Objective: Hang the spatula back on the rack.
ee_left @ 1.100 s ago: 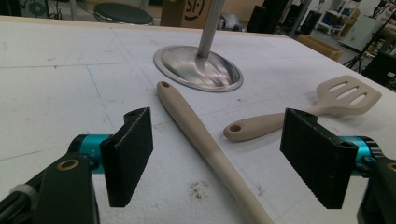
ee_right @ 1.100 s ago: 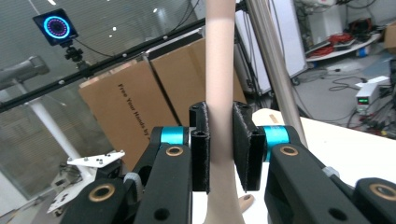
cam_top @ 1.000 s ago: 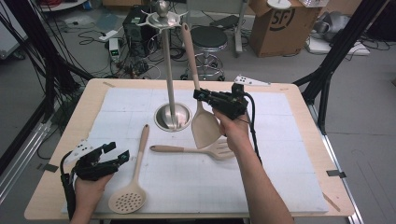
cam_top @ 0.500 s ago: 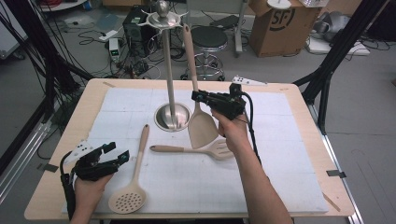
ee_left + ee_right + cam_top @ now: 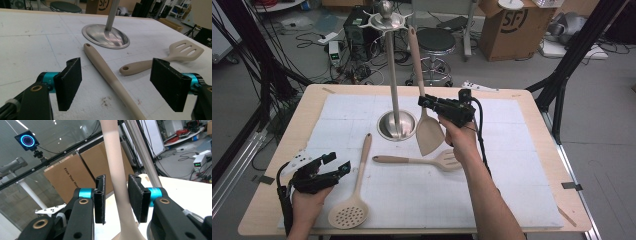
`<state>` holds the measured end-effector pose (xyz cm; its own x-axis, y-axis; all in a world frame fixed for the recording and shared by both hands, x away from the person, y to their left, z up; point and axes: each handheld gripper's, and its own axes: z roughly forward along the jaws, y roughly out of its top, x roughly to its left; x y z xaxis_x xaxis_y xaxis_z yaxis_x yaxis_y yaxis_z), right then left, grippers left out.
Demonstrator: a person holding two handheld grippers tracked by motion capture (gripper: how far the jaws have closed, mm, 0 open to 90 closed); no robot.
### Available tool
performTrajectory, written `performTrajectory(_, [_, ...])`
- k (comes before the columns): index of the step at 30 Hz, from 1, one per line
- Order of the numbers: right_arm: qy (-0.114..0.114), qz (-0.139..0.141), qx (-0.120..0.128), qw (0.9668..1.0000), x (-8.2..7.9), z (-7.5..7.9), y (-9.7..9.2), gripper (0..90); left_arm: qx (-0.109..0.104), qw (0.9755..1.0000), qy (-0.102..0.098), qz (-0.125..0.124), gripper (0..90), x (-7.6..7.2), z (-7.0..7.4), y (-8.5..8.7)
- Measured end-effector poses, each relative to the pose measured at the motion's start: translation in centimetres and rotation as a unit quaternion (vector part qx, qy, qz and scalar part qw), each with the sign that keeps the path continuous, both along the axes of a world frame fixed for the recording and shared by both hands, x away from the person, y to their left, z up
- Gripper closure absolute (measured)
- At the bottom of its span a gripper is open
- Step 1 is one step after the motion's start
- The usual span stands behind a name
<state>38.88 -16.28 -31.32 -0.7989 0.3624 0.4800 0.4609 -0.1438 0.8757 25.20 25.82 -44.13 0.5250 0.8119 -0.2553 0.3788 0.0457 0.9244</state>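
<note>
Here: solid turner (image 5: pixel 428 131) hung on rack (image 5: pixel 393 75), my right hand-held gripper (image 5: pixel 116 197) just loosening, pads clear; left hand-held gripper (image 5: pixel 120 85) open over the skimmer handle (image 5: pixel 105 72).

A wooden table (image 5: pixel 532 150) with a white mat (image 5: pixel 522 190) on top stands on a grey floor (image 5: pixel 602 110). Behind it sits 1 round black stool (image 5: pixel 435 42) and a brown cardboard box (image 5: pixel 507 27) (it has letters on the side). Black cables (image 5: pixel 287 22) lie all over the floor. Dark metal poles (image 5: pixel 579 47) lean at both sides.
</note>
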Motion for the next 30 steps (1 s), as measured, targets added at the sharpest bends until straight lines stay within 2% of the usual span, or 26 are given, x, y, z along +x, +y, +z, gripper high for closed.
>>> performTrajectory(2, [-0.001,-0.004,-0.002,1.0000,0.0,0.0,0.0,67.5,0.001,1.0000,0.000,-0.001,26.0,0.0,0.0,0.0])
performTrajectory(4, [-0.004,-0.014,-0.004,0.9999,0.0,0.1,-0.1,61.9,0.001,1.0000,-0.001,0.000,25.9,0.0,0.0,-0.1])
performTrajectory(9, [-0.005,-0.023,-0.001,0.9997,-0.1,0.2,-0.3,61.4,0.002,1.0000,-0.001,-0.002,26.0,0.0,0.0,-0.1])
performTrajectory(12, [-0.004,-0.026,-0.010,0.9996,-0.1,0.2,-0.2,61.4,0.000,1.0000,0.000,-0.001,26.0,0.0,0.0,-0.2])
performTrajectory(16, [-0.011,-0.023,-0.006,0.9997,-0.2,0.4,-0.1,61.6,0.001,1.0000,0.000,-0.001,26.0,0.0,0.0,-0.1])
performTrajectory(25, [-0.031,-0.024,-0.002,0.9992,-0.5,1.9,0.3,60.3,0.002,1.0000,-0.001,-0.002,26.0,0.0,0.0,-0.1])
performTrajectory(30, [-0.038,-0.038,0.005,0.9985,-0.6,2.6,0.3,59.5,0.002,1.0000,-0.001,-0.003,26.0,0.0,0.0,-0.1])
